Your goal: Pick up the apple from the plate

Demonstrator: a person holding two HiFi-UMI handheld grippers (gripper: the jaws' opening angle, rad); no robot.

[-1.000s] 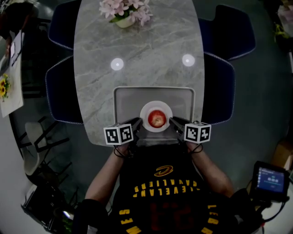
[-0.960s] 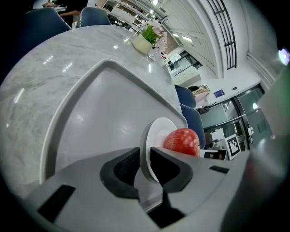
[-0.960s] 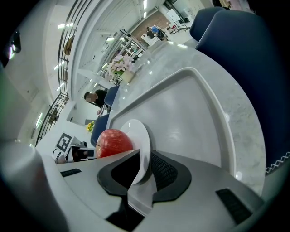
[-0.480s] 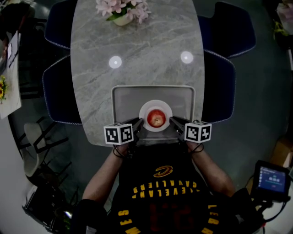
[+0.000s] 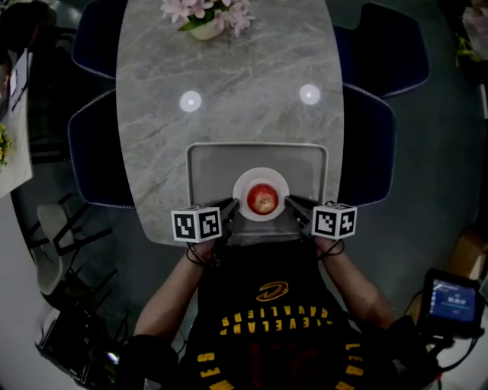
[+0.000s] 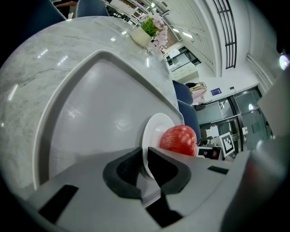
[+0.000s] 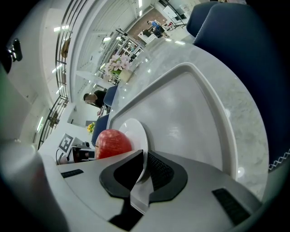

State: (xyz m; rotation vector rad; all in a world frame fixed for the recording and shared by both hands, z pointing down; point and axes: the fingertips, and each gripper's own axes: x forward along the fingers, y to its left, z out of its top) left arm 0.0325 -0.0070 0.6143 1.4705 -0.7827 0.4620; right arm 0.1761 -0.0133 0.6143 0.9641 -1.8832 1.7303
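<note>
A red apple (image 5: 261, 199) sits on a small white plate (image 5: 261, 174) near the front of a grey tray (image 5: 207, 164). My left gripper (image 5: 231, 207) is at the plate's left edge and my right gripper (image 5: 292, 204) at its right edge. In the left gripper view the plate's rim (image 6: 154, 129) runs between the nearly closed jaws of the gripper (image 6: 146, 156), with the apple (image 6: 179, 139) just beyond. The right gripper view mirrors this: the rim (image 7: 137, 131) is pinched in the gripper (image 7: 145, 162), beside the apple (image 7: 113, 142).
The tray lies on a grey marble table (image 5: 229, 68), close to its near edge. A pot of pink flowers (image 5: 207, 17) stands at the far end. Dark blue chairs (image 5: 95, 152) flank both sides. My torso is right behind the grippers.
Both grippers stay at the plate's sides, and the apple has not moved. Only the head view has shifted slightly.
</note>
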